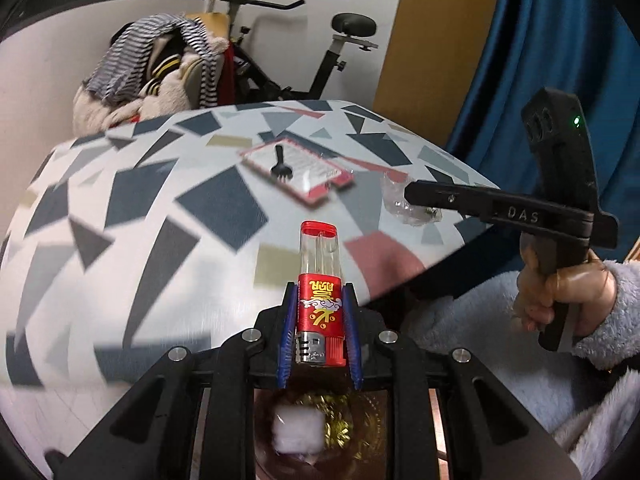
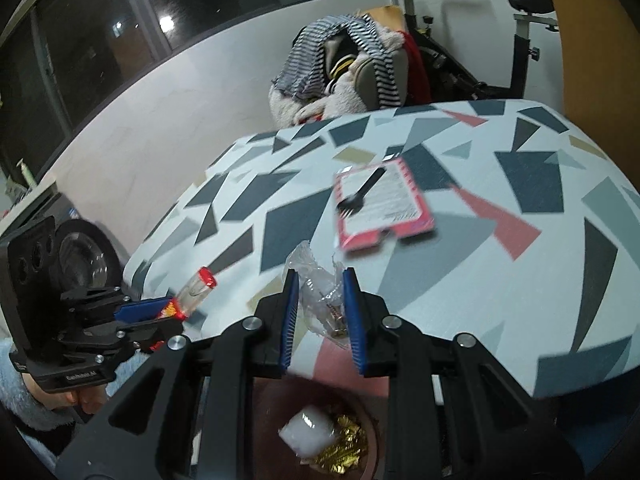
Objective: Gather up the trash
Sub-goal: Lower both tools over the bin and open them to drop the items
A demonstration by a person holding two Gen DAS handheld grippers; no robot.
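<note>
While the left tool point(image 1: 320, 312) is closed narrowly on a red lighter point(image 1: 321, 292), its two blue pads press the lighter's printed body from both sides, and the clear end with the red cap points forward above the desk point(image 1: 160, 240). The right tool point(image 2: 320, 312) is also only a little open, and it holds a crumpled clear plastic bag point(image 2: 320, 280) with some small screws inside, between its blue pads. Both tools are above the near edge of the desk, beside each other. Under them stands a brown bin point(image 2: 370, 432), which already contains a white lump and gold foil. On the desk lies a red-edged card point(image 2: 384, 208) with a black plastic fork point(image 2: 360, 192) on top. The left view shows the person's hand point(image 1: 560, 296) in a fluffy pale sleeve gripping the right tool's handle. The right view shows instead the dark window point(image 2: 80, 40) and the left tool from the side.
</note>
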